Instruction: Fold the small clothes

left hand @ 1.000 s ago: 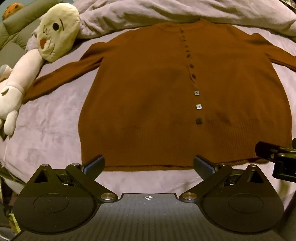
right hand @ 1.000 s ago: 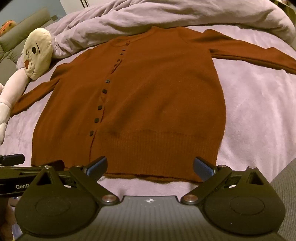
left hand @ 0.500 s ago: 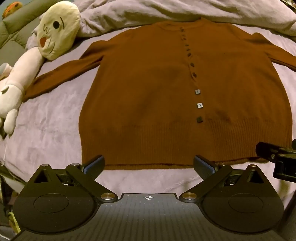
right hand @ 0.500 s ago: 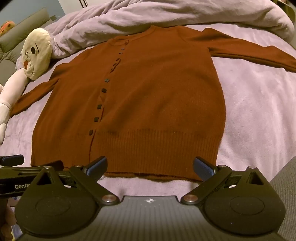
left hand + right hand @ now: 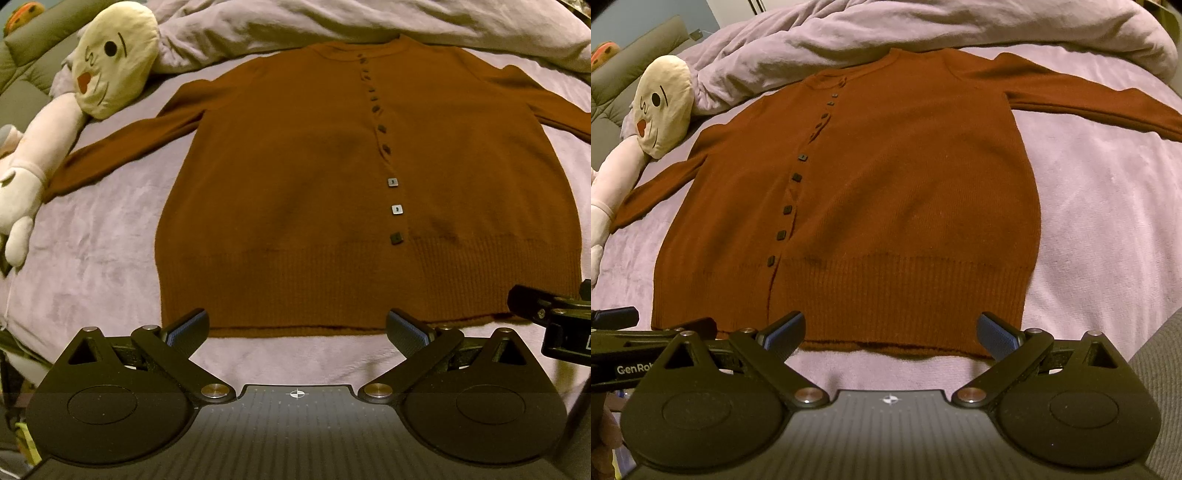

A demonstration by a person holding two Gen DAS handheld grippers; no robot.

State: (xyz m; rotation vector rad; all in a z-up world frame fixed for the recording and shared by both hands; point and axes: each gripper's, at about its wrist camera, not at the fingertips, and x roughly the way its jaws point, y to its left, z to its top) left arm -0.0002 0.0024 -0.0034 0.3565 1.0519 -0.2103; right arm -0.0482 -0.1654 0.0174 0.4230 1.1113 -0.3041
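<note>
rust knit cardigan (image 5: 295, 192) lies flat and buttoned on the bed (image 5: 92, 258), sleeves out. looks soft, floppy, a bit stretchy. left gripper (image 5: 297, 328) and right gripper (image 5: 891, 330) hover wide apart, empty, at the ribbed hem (image 5: 897, 295); i'd pinch there.

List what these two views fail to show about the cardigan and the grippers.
- Cardigan right cuff: cut off by the frame edge in both wrist views.
- Left cuff: beside the plush toy, its end blurred in shadow, left wrist view.
- Back side: hidden against the blanket.
- Left gripper, right gripper: height above hem unclear.
</note>
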